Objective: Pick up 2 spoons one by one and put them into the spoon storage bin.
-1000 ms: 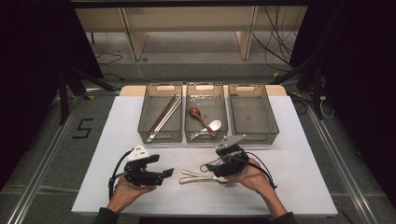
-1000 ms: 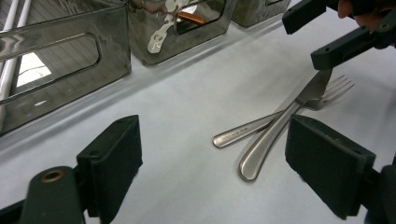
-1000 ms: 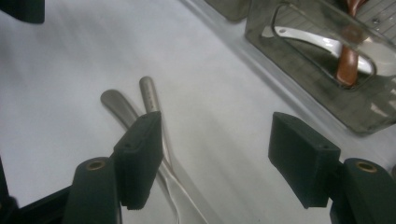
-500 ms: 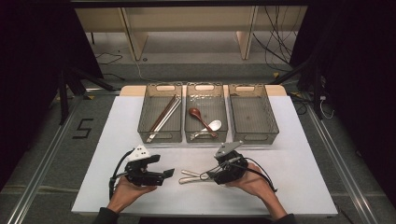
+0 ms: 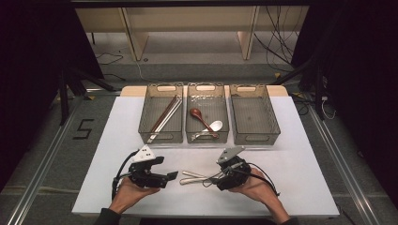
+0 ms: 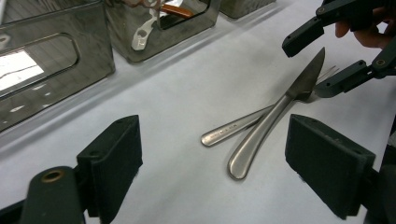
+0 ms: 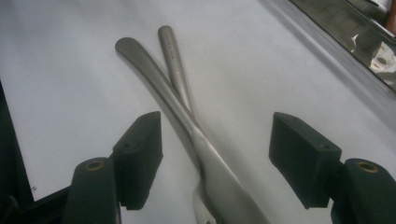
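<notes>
Lining up my right gripper on the knife.
Its jaws straddle the blade, spread, touching nothing; knife lies crossed over a fork on the table. Next I close; left gripper waits, spread.

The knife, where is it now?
The knife lies on the white table, front middle in the high view, crossed over a fork, between the right gripper's open jaws.
</notes>
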A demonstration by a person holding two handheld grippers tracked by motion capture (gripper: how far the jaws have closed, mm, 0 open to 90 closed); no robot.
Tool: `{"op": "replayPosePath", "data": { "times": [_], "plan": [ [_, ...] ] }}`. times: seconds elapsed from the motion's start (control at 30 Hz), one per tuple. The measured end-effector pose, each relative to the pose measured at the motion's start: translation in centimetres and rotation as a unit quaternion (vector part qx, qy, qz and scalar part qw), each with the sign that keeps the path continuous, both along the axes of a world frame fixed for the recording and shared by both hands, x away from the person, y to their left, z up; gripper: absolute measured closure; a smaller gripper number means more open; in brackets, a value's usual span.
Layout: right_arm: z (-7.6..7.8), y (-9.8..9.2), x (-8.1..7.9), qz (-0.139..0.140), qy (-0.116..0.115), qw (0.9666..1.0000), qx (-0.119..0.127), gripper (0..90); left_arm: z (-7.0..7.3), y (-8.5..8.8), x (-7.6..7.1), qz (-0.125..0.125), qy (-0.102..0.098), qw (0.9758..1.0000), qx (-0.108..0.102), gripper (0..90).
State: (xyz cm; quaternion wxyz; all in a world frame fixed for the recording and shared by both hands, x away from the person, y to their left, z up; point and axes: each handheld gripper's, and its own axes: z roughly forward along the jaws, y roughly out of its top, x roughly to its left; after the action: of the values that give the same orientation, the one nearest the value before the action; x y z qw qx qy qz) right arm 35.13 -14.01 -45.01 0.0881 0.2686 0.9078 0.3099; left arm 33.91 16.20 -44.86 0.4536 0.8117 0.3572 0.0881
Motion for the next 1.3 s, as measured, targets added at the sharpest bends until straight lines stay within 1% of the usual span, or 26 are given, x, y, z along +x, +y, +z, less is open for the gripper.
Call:
{"op": "replayPosePath", "data": {
  "times": [0.03,0.13,0.27,0.37,0.43,0.47,0.63,0.87,0.9,0.93,0.97,1.0,1.07,1.1,1.13,1.23,1.27,1.3],
  "plan": [
    [0.0,-0.1,-0.1,0.002,0.000,1.0000,-0.002,35.0,0.0,-0.2,0.0,-0.003,0.001,1.0000,0.002,18.2],
    [0.1,-0.5,-0.6,-0.003,-0.001,1.0000,0.001,34.7,-0.2,-0.8,0.1,-0.016,0.009,0.9997,0.016,18.4],
    [0.2,-1.2,-1.2,-0.011,-0.003,0.9999,0.009,34.1,-0.3,-1.9,0.1,-0.038,0.017,0.9983,0.040,19.1],
    [0.2,-1.8,-1.7,-0.015,-0.004,0.9998,0.010,33.8,-0.4,-2.7,0.2,-0.054,0.023,0.9968,0.054,19.9],
    [0.2,-2.1,-1.9,-0.020,-0.006,0.9997,0.016,33.6,-0.5,-3.2,0.2,-0.064,0.024,0.9956,0.065,21.0],
    [0.2,-2.4,-2.0,-0.022,-0.006,0.9996,0.017,33.5,-0.5,-3.5,0.3,-0.069,0.025,0.9946,0.074,21.4],
    [0.3,-3.3,-2.6,-0.035,-0.010,0.9990,0.026,33.2,-0.6,-4.5,0.5,-0.089,0.028,0.9912,0.094,23.9],
    [0.4,-4.3,-3.2,-0.047,-0.014,0.9982,0.035,33.0,-0.8,-5.7,0.8,-0.105,0.030,0.9875,0.114,26.2],
    [0.4,-4.4,-3.2,-0.050,-0.014,0.9979,0.038,33.0,-0.8,-5.8,0.8,-0.104,0.030,0.9874,0.115,26.3],
    [0.4,-4.5,-3.3,-0.051,-0.015,0.9979,0.038,32.9,-0.9,-5.9,0.8,-0.107,0.031,0.9866,0.119,26.4],
    [0.4,-4.6,-3.4,-0.053,-0.014,0.9977,0.039,32.9,-0.9,-6.0,0.8,-0.106,0.032,0.9867,0.118,26.4],
    [0.4,-4.7,-3.4,-0.054,-0.014,0.9976,0.041,32.7,-0.9,-6.0,0.9,-0.112,0.032,0.9852,0.126,26.5],
    [0.4,-4.9,-3.5,-0.056,-0.015,0.9974,0.042,32.5,-1.0,-6.2,0.9,-0.113,0.034,0.9848,0.127,26.4],
    [0.4,-5.0,-3.6,-0.060,-0.015,0.9971,0.045,32.4,-1.0,-6.3,0.9,-0.112,0.035,0.9850,0.127,26.4],
    [0.5,-5.1,-3.7,-0.062,-0.015,0.9969,0.046,32.2,-0.9,-6.3,0.9,-0.115,0.035,0.9839,0.132,26.4],
    [0.5,-5.4,-3.8,-0.065,-0.015,0.9966,0.048,32.0,-1.1,-6.6,0.9,-0.118,0.041,0.9830,0.134,26.5],
    [0.5,-5.5,-3.8,-0.067,-0.014,0.9964,0.050,32.0,-1.1,-6.6,0.9,-0.125,0.041,0.9810,0.143,26.5],
    [0.5,-5.5,-3.9,-0.068,-0.015,0.9963,0.051,31.9,-1.1,-6.7,0.9,-0.125,0.043,0.9804,0.147,26.5]
  ]
}}
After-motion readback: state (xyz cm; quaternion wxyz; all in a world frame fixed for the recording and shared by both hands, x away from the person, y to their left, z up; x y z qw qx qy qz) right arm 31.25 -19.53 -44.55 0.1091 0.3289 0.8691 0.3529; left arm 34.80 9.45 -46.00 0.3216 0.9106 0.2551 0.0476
